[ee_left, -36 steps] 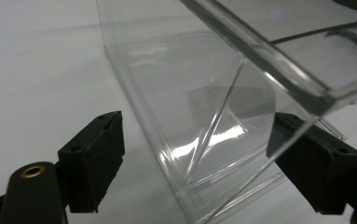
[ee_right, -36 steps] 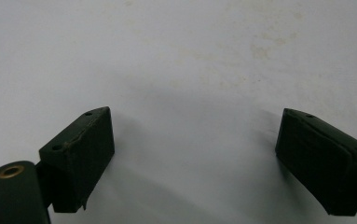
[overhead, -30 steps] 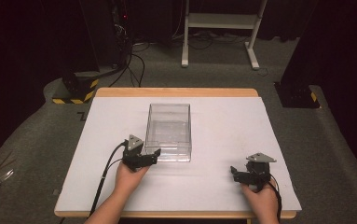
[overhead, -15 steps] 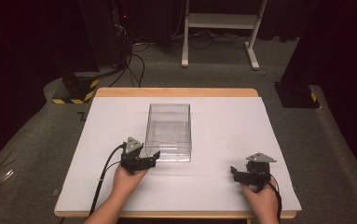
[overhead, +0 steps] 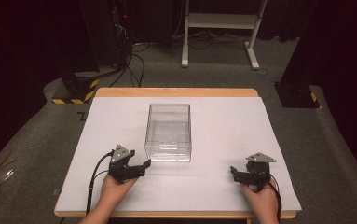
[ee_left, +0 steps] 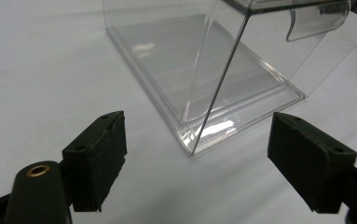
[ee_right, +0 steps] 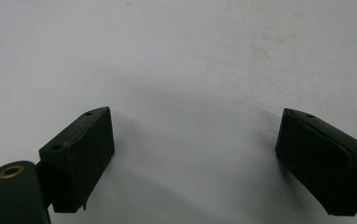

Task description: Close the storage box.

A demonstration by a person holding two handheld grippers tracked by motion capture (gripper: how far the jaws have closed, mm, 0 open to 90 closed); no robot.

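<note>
The white tabletop [overhead: 223,126] carries a clear plastic box [overhead: 168,132], standing upright at about its middle, its long side running away from the person. The box is see-through and nothing can be made out inside it. In the left gripper view its near corner [ee_left: 192,149] rises between the two black jaws, just ahead of them and not touching either. The left gripper [overhead: 141,167] sits just beside the box's near left corner, jaws spread wide and holding nothing, pointed toward the box. The right gripper [overhead: 234,171] rests on the tabletop well apart from the box, off its near right side, jaws likewise spread wide over bare white surface.
</note>
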